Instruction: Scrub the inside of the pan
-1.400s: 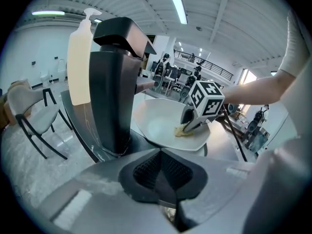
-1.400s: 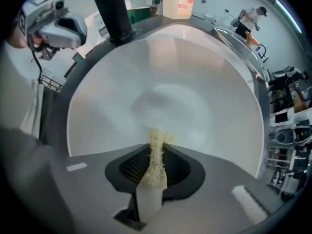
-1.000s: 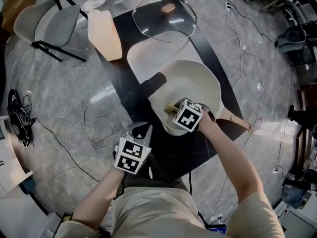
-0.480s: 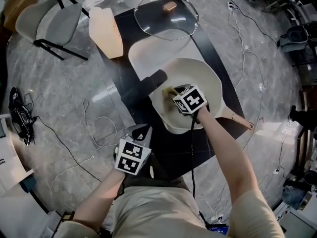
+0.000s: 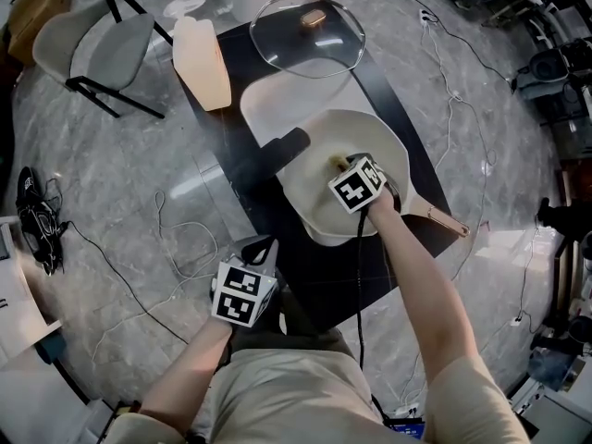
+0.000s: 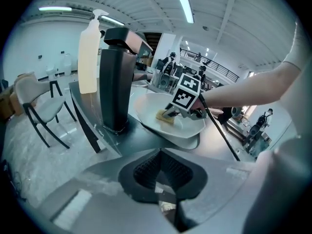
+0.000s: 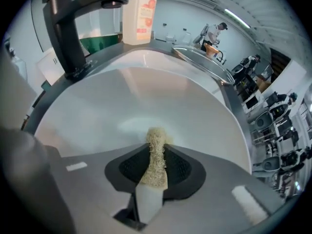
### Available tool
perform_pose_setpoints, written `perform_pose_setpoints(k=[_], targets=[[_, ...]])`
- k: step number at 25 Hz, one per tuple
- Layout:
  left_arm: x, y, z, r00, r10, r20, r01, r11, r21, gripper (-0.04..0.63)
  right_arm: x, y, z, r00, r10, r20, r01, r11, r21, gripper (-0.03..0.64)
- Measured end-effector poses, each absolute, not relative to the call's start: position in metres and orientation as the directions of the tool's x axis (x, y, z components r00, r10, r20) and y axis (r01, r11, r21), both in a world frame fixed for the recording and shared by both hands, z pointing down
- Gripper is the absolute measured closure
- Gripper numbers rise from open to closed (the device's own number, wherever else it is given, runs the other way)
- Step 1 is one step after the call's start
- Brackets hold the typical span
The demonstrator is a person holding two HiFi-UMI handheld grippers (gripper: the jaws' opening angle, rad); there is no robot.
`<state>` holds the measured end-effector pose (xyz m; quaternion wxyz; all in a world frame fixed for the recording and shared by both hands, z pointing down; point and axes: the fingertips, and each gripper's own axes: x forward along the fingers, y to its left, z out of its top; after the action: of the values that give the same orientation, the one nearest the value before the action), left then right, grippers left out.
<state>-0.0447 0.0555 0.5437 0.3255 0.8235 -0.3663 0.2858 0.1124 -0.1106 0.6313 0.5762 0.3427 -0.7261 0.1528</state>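
- Left gripper [image 6: 162, 178]: jaws pressed together, nothing between, held low near body, well apart from pan.
- Right gripper [image 7: 155, 156]: clenched on fibrous loofah scrub pad [image 7: 156, 147], pad tip down on pan floor.
- Cream pan [image 5: 375, 144]: sat over white sink basin [image 5: 264, 109], beside black faucet [image 5: 283, 147].
- Judgement: scrubbing under way; inside looked pale, no residue visible; share left unclear.
- Soap bottle [image 7: 140, 9]: orange label, print unreadable.
- Glass lid [image 5: 307, 33] farthest.
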Motion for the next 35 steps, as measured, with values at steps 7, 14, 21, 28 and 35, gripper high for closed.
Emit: perform_pose_setpoints(k=[7,14,21,28,35], targets=[[-0.054,0.064,0.530,0.575,-0.424,0.700,-0.779,-0.544,0.311,0.594,0.161,-0.073,0.631,0.107,-0.234,0.966,-0.563,0.787,0.253,0.531],[-0.054,0.058,0.511,0.583,-0.448,0.678,-0.774,-0.559,0.296,0.594,0.132,-0.008,0.624,-0.020,0.043,0.999,-0.608,0.793,-0.046,0.534],[-0.049,0.048,0.486,0.587,-0.474,0.657,-0.767,-0.586,0.262,0.594,0.098,0.019,0.594,-0.148,0.121,0.982,-0.631,0.753,-0.187,0.531],[-0.051,0.030,0.451,0.583,-0.518,0.626,-0.767,-0.605,0.214,0.594,0.081,0.023,0.533,-0.382,0.013,0.924,-0.688,0.664,-0.294,0.534],[-0.066,0.002,0.413,0.561,-0.581,0.590,-0.775,-0.620,0.126,0.594,0.086,0.029,0.459,-0.470,-0.284,0.836,-0.749,0.629,-0.207,0.534]])
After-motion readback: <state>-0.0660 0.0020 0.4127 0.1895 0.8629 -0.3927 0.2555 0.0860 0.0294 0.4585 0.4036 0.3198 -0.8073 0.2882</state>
